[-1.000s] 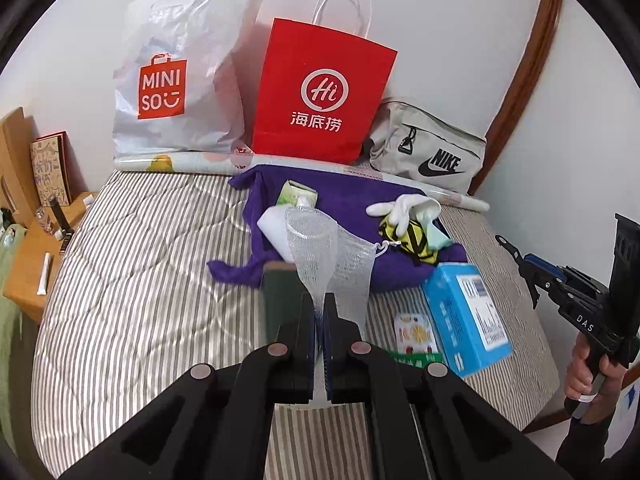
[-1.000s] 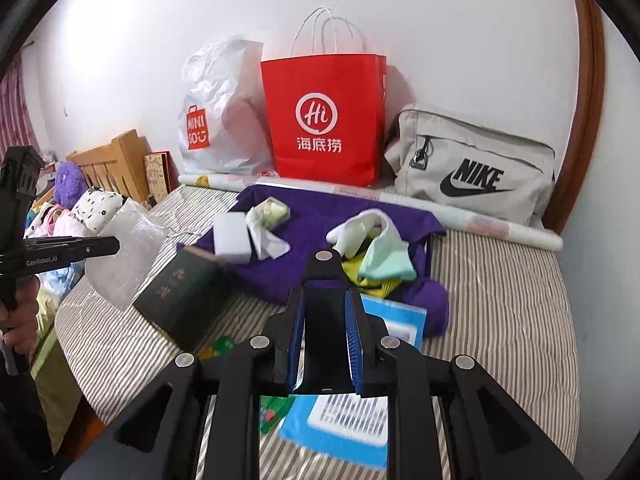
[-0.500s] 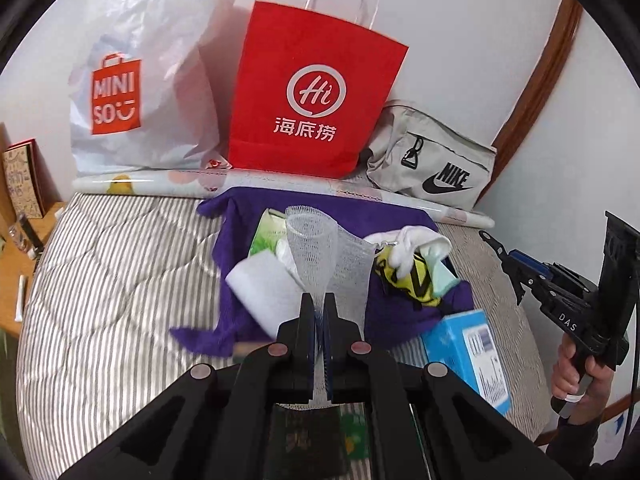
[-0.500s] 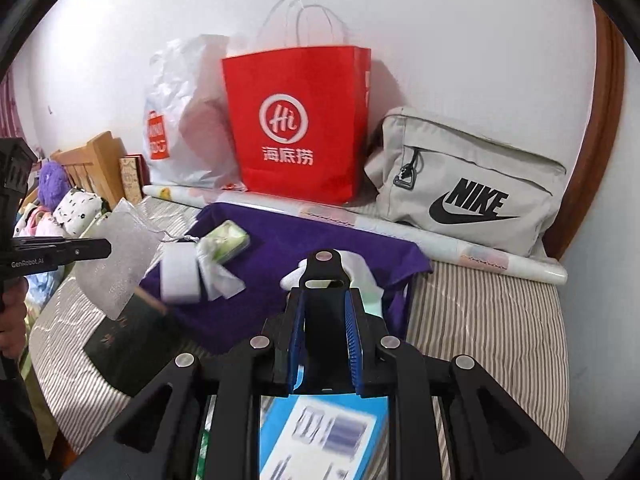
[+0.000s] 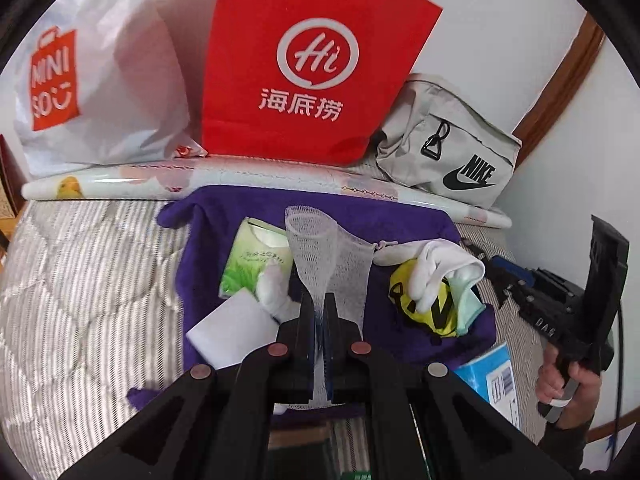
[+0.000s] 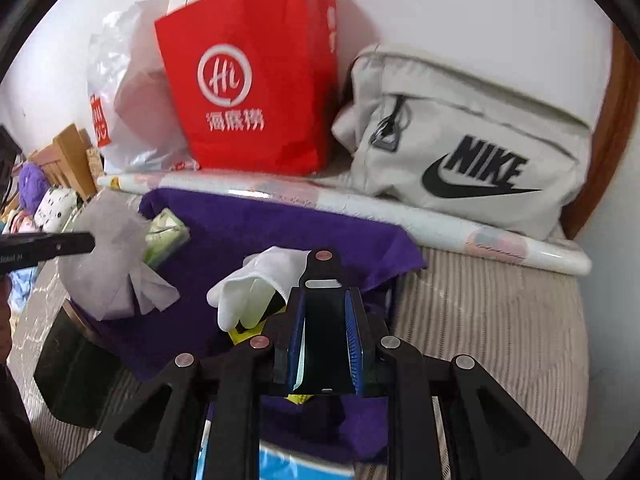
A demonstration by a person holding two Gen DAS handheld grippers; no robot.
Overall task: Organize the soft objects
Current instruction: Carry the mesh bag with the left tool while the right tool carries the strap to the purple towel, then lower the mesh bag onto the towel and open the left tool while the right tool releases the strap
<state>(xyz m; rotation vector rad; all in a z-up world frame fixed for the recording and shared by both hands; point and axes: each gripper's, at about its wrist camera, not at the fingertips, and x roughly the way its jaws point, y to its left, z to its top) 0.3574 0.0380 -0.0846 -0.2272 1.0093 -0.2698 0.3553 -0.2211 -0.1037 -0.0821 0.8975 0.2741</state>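
Soft, even daylight filled both views, bright on the white wall (image 5: 500, 20) and without hard glare. The red paper bag (image 5: 304, 64) threw a faint pinkish cast onto the white plastic bag (image 5: 120, 72) to its left. Shadows were shallow, pooling under the grey Nike bag (image 6: 472, 148). Fisheye bending curved the wooden frame (image 5: 560, 80) and left black corners. Motion blur smeared the right wrist view, notably the bag lettering and the striped bed cover (image 6: 500, 320); the left view was sharper.

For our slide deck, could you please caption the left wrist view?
Left gripper shut on white mesh bag above a purple cloth strewn with soft items.
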